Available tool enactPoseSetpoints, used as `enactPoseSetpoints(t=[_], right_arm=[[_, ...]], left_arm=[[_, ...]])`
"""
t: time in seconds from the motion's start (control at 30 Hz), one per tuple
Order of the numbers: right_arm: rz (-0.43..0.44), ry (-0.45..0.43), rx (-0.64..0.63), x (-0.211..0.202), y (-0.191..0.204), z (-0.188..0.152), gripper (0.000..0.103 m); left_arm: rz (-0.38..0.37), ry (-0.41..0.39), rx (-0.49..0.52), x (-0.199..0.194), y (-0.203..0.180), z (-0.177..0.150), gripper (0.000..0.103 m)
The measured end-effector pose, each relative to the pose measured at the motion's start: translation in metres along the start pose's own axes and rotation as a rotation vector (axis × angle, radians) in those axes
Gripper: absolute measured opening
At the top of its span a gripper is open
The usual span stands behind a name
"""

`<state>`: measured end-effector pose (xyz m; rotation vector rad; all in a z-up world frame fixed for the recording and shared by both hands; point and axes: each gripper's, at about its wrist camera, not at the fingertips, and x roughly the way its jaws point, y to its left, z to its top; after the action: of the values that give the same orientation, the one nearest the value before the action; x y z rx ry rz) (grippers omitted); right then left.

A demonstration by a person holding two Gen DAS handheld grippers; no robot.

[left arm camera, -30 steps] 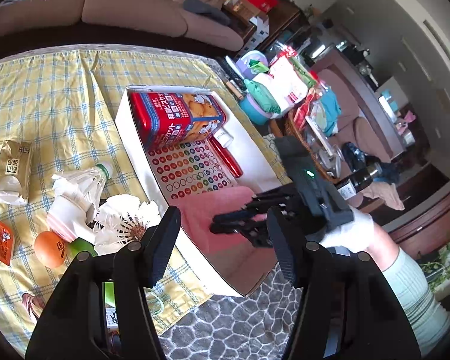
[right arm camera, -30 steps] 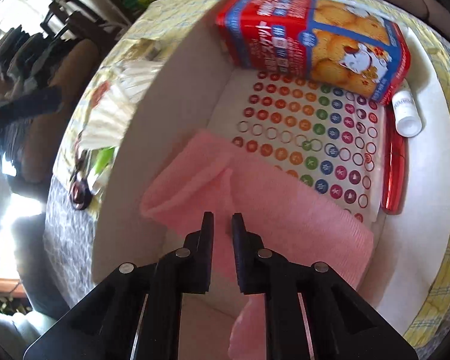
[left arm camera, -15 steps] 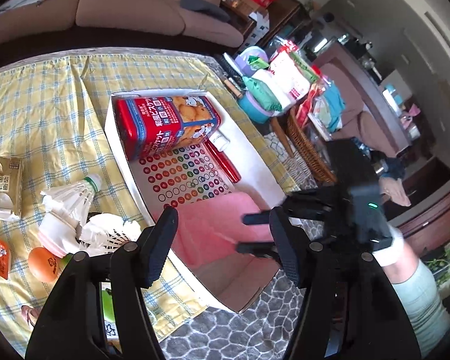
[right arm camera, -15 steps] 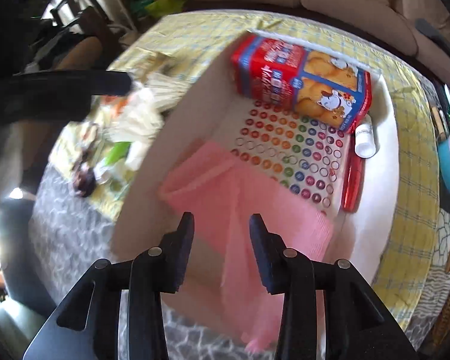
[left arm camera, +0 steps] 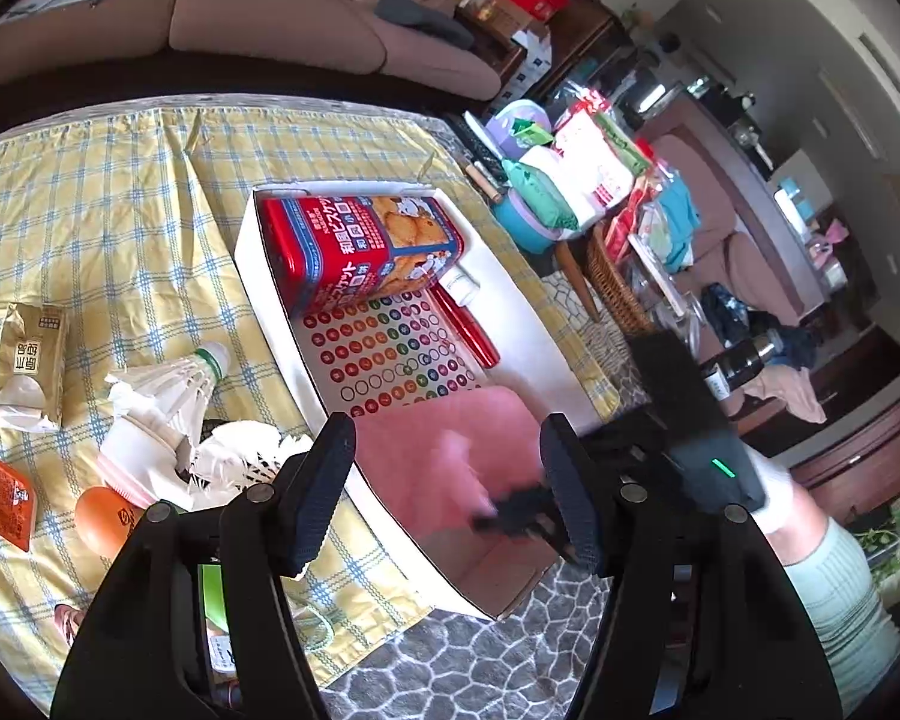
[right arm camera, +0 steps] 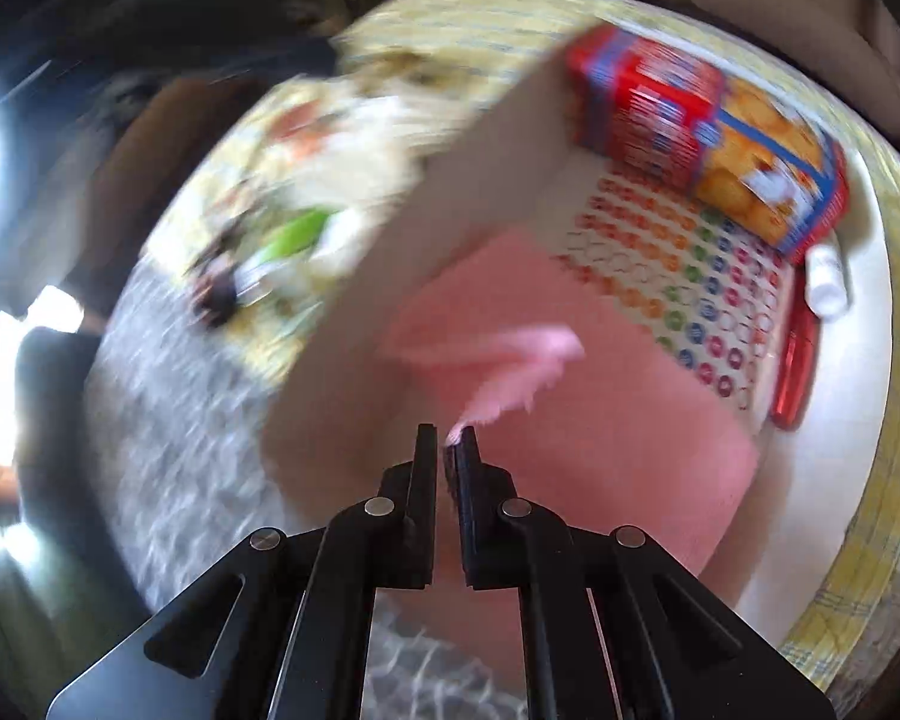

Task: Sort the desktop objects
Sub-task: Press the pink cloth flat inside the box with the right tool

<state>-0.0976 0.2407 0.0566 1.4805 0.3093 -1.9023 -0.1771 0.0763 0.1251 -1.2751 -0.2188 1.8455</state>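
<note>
The right gripper is pinched nearly closed on a corner of the pink cloth, lifting a blurred flap of it above the white box. The rest of the cloth lies in the box's near end, beside the sticker sheet and biscuit box. The left gripper hangs wide and empty above.

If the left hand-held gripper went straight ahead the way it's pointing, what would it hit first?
Most likely the pink cloth at the near end of the white box. The open left hand-held gripper frames it between its fingers, though depth is unclear and the blurred right hand-held gripper also moves there.
</note>
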Motion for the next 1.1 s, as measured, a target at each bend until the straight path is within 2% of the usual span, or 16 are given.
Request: enactPoseSetpoints(t=[0.13, 0.2, 0.23, 0.27, 0.33, 0.4, 0.47, 0.5, 0.57, 0.6, 0.7, 0.8, 0.9, 1.0, 1.1], right_arm=[[0.007, 0.010, -0.126, -0.016, 0.023, -0.011, 0.006], [0.068, -0.003, -0.113, -0.025, 0.025, -0.015, 0.006], [0.072, -0.009, -0.109, -0.029, 0.026, -0.015, 0.009], [0.044, -0.014, -0.102, -0.035, 0.024, -0.017, 0.013], [0.019, -0.051, -0.051, -0.047, 0.012, -0.019, 0.030], [-0.053, -0.117, 0.071, -0.063, -0.014, -0.023, 0.032], [-0.176, -0.118, 0.203, -0.068, -0.044, -0.028, 0.034], [-0.212, -0.108, 0.243, -0.065, -0.056, -0.030, 0.034], [-0.214, -0.078, 0.266, -0.051, -0.065, -0.029, 0.034], [-0.227, -0.050, 0.249, -0.042, -0.063, -0.027, 0.034], [-0.340, 0.041, 0.183, -0.010, -0.057, -0.014, 0.030], [-0.378, 0.066, 0.211, 0.005, -0.065, -0.005, 0.030], [-0.350, 0.041, 0.214, 0.007, -0.069, -0.005, 0.028], [-0.357, -0.016, 0.192, -0.001, -0.071, -0.009, 0.005], [-0.380, -0.083, 0.173, -0.013, -0.069, -0.009, 0.007]], left_arm=[[-0.002, 0.023, 0.008, 0.012, -0.004, 0.005, 0.069], [0.009, 0.068, 0.036, 0.027, -0.013, 0.008, 0.069], [0.027, 0.105, 0.061, 0.036, -0.017, 0.009, 0.069], [0.065, 0.139, 0.091, 0.046, -0.023, 0.010, 0.069], [0.111, 0.215, 0.149, 0.065, -0.034, 0.011, 0.069], [0.148, 0.268, 0.191, 0.077, -0.043, 0.011, 0.068], [0.181, 0.300, 0.239, 0.085, -0.052, 0.009, 0.068], [0.192, 0.322, 0.256, 0.090, -0.056, 0.007, 0.067], [0.226, 0.363, 0.293, 0.101, -0.061, 0.000, 0.065], [0.243, 0.384, 0.314, 0.106, -0.064, -0.004, 0.065], [0.274, 0.411, 0.333, 0.117, -0.067, -0.013, 0.065], [0.302, 0.422, 0.355, 0.124, -0.066, -0.016, 0.065], [0.298, 0.429, 0.349, 0.126, -0.064, -0.016, 0.065], [0.296, 0.421, 0.338, 0.127, -0.060, -0.014, 0.065], [0.285, 0.414, 0.321, 0.125, -0.055, -0.014, 0.066]])
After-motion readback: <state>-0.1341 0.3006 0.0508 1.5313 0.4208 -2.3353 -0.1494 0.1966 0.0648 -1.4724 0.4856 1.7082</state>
